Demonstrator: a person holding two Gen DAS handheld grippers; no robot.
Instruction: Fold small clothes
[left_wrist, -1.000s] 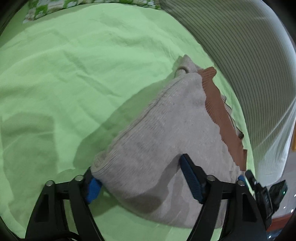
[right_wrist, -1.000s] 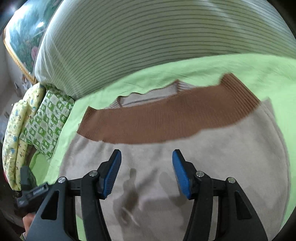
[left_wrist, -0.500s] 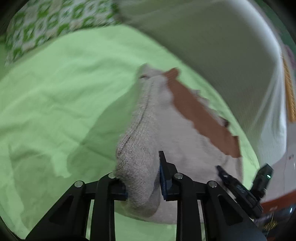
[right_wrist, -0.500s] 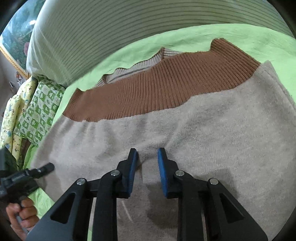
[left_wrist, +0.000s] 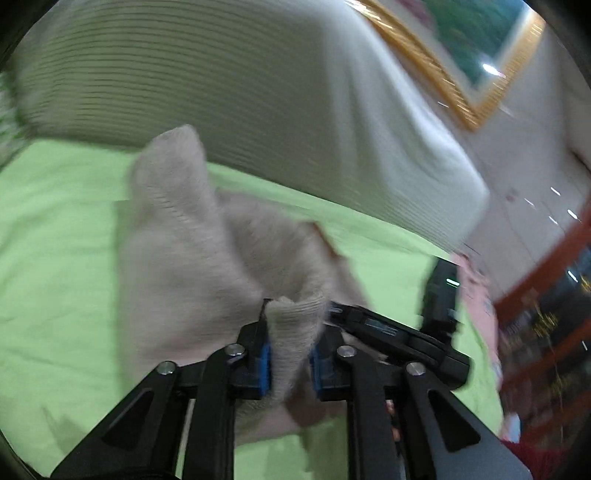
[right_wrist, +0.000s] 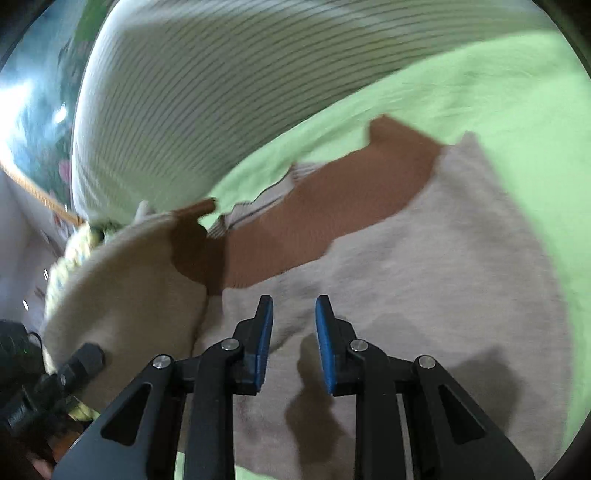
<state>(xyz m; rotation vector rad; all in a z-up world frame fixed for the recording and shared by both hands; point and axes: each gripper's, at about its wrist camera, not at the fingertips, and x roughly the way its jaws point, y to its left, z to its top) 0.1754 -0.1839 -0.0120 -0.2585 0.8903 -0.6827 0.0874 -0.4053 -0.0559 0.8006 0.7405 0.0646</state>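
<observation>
- The beige knit garment lies on the green bedsheet; a second ago it was flat, and its left corner is now lifted and swung over toward the right.
- The left gripper is closing, its blue pads clamping a bunched fold of the knit.
- The right gripper has narrowed, its pads apart over the cloth; whether it pinches any I cannot tell.
- The brown ribbed band runs crosswise on the garment's far side, toward the striped bedding.

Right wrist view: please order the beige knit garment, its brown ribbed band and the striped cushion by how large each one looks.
1. Beige knit garment, though nearest the camera.
2. Striped cushion, cut by the frame edge.
3. Brown ribbed band, clearly smallest.
</observation>
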